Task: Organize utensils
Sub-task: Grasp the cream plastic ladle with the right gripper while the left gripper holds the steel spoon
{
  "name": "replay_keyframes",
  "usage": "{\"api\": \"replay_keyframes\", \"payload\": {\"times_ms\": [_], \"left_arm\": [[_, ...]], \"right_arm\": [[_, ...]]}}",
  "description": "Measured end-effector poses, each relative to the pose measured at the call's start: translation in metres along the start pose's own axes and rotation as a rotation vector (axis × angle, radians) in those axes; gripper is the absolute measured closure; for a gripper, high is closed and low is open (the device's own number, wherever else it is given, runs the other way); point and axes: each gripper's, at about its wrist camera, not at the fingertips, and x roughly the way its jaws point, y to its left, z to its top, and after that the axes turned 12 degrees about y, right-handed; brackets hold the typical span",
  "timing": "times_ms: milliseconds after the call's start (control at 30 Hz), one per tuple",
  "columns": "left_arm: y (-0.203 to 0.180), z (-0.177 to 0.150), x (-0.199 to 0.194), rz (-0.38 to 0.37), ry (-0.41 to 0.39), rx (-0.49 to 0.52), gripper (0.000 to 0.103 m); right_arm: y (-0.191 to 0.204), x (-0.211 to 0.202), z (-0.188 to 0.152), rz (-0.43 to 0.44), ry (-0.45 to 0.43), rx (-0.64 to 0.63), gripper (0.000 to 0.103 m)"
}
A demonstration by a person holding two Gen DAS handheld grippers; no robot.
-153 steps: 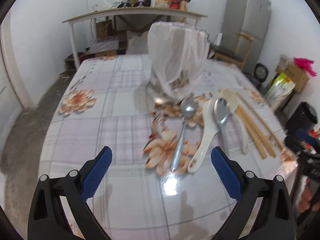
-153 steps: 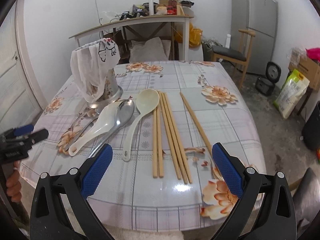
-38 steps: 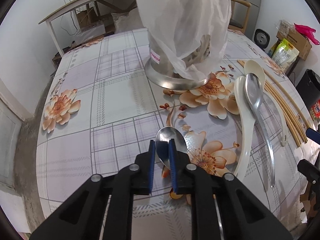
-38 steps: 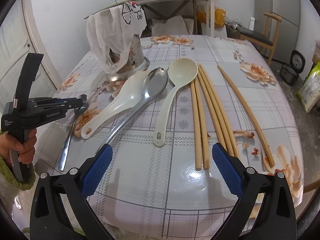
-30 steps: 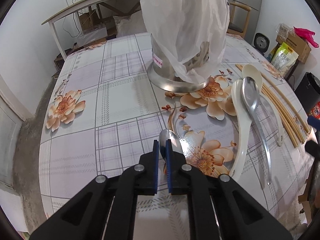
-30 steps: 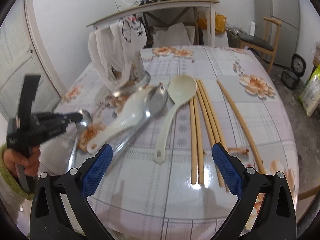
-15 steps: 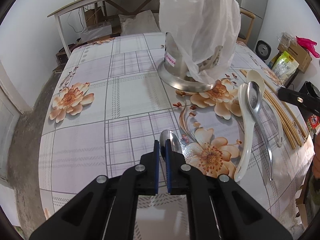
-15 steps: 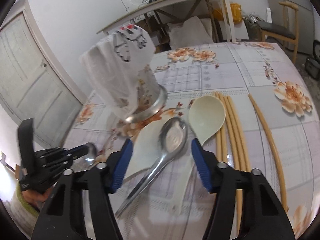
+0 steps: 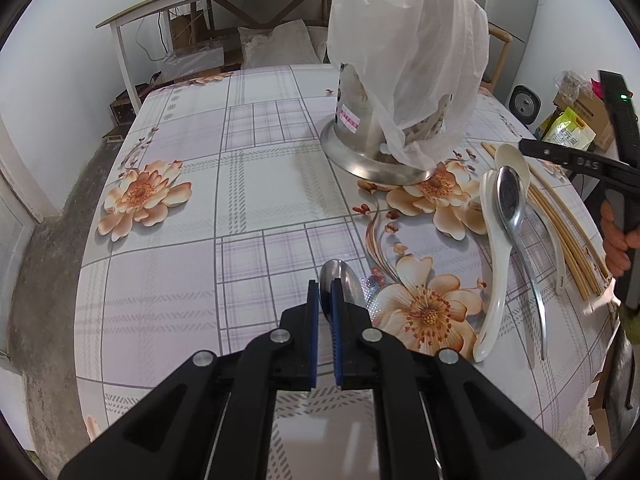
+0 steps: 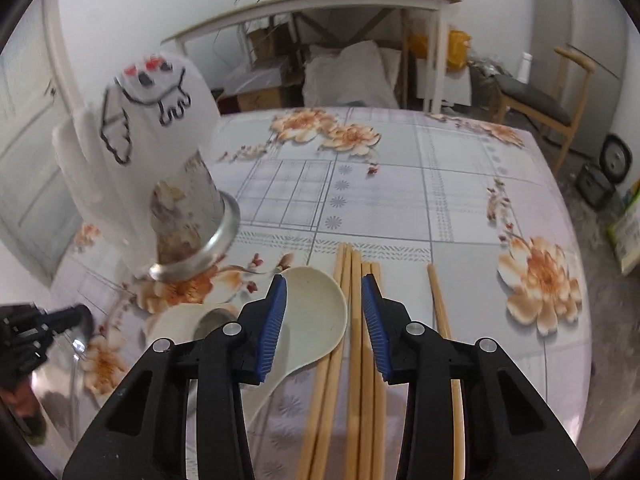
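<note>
My left gripper is shut on a small metal spoon, whose bowl sticks out past the fingertips above the flowered tablecloth. A metal utensil holder, draped in a white plastic bag, stands beyond it. My right gripper hovers over a cream ladle and several wooden chopsticks; its jaws are closing with nothing pressed between the pads. A white spoon and a large metal spoon lie side by side to the right of the holder.
The tablecloth left of the holder is bare. A wooden side table stands behind, a chair to the back right, and bags sit on the floor. The table edge runs close past the chopsticks.
My right gripper moved forward over the table to the ladle and chopsticks, and its jaws narrowed from wide open. The left gripper kept its hold on the small spoon and hardly moved.
</note>
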Motion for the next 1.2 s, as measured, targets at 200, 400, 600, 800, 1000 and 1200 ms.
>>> {"api": "replay_keyframes", "payload": {"times_ms": [200, 400, 600, 800, 1000, 1200], "left_arm": [[0.000, 0.001, 0.001, 0.009, 0.005, 0.001, 0.098], [-0.002, -0.001, 0.000, 0.018, 0.006, -0.001, 0.098], [-0.003, -0.001, -0.004, 0.030, -0.001, -0.003, 0.099], [-0.002, -0.004, -0.011, 0.039, -0.009, -0.014, 0.102], [-0.009, -0.004, -0.028, 0.069, -0.036, -0.007, 0.102], [-0.016, -0.004, -0.055, 0.084, -0.096, -0.014, 0.102]], "right_arm": [[0.001, 0.024, 0.006, -0.011, 0.068, -0.081, 0.088], [0.002, 0.008, -0.001, -0.014, 0.022, -0.093, 0.101], [0.009, -0.034, -0.018, -0.135, -0.076, -0.104, 0.101], [0.016, -0.083, -0.040, -0.258, -0.216, -0.057, 0.102], [0.018, -0.134, -0.060, -0.288, -0.359, 0.025, 0.102], [0.007, -0.162, -0.068, -0.192, -0.424, 0.105, 0.102]]}}
